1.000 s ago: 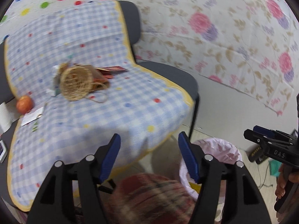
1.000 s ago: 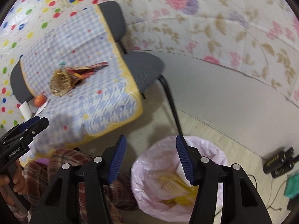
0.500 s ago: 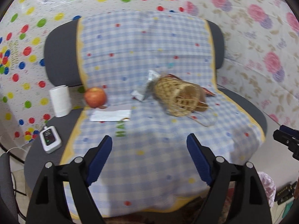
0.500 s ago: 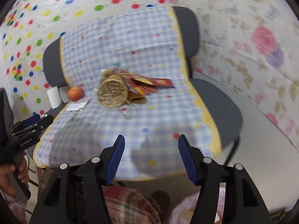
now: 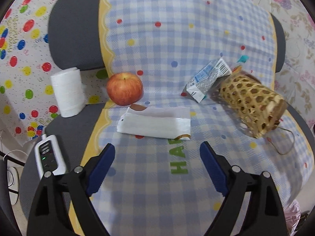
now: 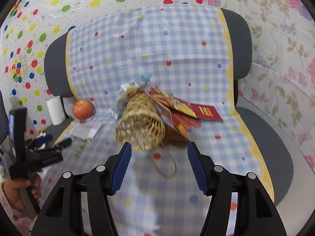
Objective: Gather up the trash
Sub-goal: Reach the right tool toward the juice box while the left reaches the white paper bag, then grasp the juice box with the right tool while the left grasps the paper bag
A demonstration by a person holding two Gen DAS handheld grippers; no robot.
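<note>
The left gripper [image 5: 157,169] is seen opening wide, nothing between its jaws; the right gripper [image 6: 158,167] is held apart, empty. Just beyond, a flat white wrapper [image 5: 155,124] is laid on the checked cloth [image 5: 157,196], with the apple [image 5: 125,88] behind it.

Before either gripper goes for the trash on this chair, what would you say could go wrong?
1. The flat white wrapper hugs the checked cloth; the opening, empty left gripper may pinch cloth instead.
2. The apple touches the wrapper's far edge and might roll.
3. The tipped wicker basket lies on the red packets; the right gripper may drag it.
</note>
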